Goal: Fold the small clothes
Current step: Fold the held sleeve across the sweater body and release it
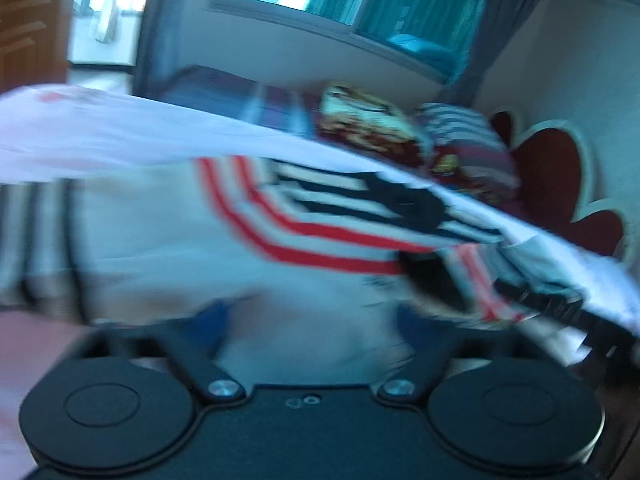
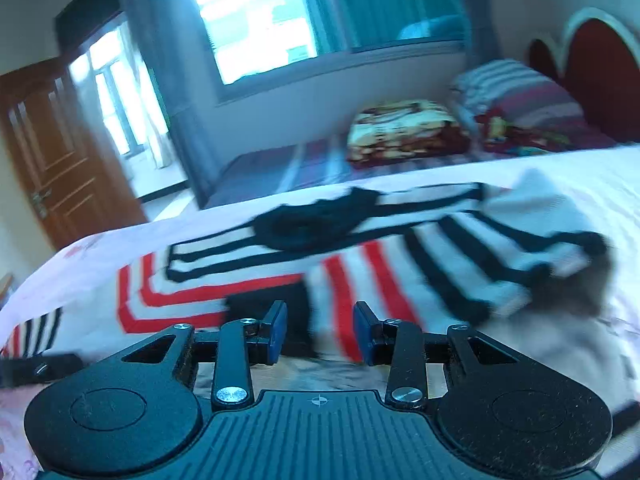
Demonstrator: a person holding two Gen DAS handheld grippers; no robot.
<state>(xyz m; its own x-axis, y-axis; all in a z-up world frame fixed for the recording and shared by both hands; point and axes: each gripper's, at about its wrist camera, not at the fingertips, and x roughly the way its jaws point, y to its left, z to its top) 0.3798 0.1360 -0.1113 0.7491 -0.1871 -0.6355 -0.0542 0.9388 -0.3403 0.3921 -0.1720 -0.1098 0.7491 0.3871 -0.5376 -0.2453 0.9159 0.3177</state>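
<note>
Nearest, right gripper (image 2: 320, 330): stood partly open, blue pads (image 2: 277, 326) clearly apart. Gripped nothing; showed only a gap with cloth lying beyond it. Hovered low at the near edge of the striped sweater (image 2: 248, 280), pointing down and across it. Probably sat there so as to take that near edge for a fold.

Left gripper (image 1: 314, 320): came through badly smeared. Showed two blue fingertips set apart with pale cloth in or behind the gap. Could not tell whether that cloth was pinched or merely lay beyond.

Just past the tools: the sweater, spread mostly flat on the bed (image 2: 580, 168), red bands toward the near side, black bands and a dark patch farther off. Lay with one sleeve (image 2: 520, 248) rumpled and doubled over at the right in the right wrist view. Judged from that: spread out for a clean fold, the fold itself barely begun, the body not yet doubled over. Would likely slump and drag if lifted by one edge only, being soft knit.

Farther back on the bed: a folded patterned blanket (image 2: 400, 128) and a striped pillow (image 2: 520, 92), well apart from the sweater and leaving it room. Behind those: a red headboard (image 2: 592, 64) at the right, a bright window (image 2: 248, 20) with curtains, and a wooden door (image 2: 48, 152) at the left.
</note>
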